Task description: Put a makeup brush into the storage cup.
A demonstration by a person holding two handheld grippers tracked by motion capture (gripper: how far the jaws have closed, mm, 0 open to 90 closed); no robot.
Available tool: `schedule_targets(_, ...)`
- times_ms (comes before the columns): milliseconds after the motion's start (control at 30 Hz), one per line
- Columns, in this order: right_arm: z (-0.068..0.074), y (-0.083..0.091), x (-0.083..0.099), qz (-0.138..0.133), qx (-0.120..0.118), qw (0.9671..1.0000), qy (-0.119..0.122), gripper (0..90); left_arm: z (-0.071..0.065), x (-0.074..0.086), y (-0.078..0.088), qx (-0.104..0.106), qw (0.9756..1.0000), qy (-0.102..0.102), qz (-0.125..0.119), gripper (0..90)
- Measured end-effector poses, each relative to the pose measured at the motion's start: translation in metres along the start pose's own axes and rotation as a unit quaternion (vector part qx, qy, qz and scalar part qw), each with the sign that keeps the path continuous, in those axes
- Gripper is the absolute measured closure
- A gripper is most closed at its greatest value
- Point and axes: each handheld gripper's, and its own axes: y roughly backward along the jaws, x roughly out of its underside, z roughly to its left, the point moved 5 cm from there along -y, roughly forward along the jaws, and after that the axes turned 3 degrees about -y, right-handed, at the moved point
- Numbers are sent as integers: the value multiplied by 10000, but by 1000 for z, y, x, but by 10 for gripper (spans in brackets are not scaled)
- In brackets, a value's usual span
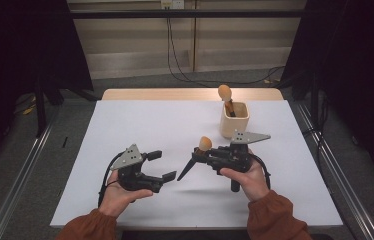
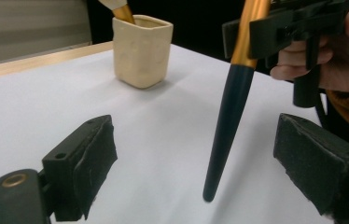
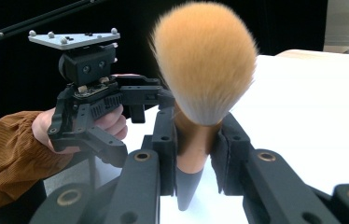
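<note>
Right gripper [image 1: 202,156] clamped on makeup brush [image 1: 195,157], near the cup [image 1: 235,120], bristles up; left gripper [image 1: 161,165] open, clear of the handle. Could slip or tilt if squeezed loosely.

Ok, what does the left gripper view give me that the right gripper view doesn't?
Left gripper view alone: the cream square ceramic cup with another brush in it, and the held brush's black tapered handle tip between the open left tongs. Right gripper view alone: the fluffy orange bristle head above the right tongs, shut on the gold ferrule. Both: the white tabletop.
</note>
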Motion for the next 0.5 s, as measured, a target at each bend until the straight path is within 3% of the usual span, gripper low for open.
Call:
schedule_targets(67,-1,2,-1,-6,59,10000,14,734,1,1,3,-18,10000,1,13,108)
schedule_targets(300,-6,10,-4,3,233,9997,17,733,9,4,15,-404,9990,-175,115,80)
schedule_targets(500,-8,14,-4,65,284,9996,61,733,10,6,26,-617,9980,-102,136,35)
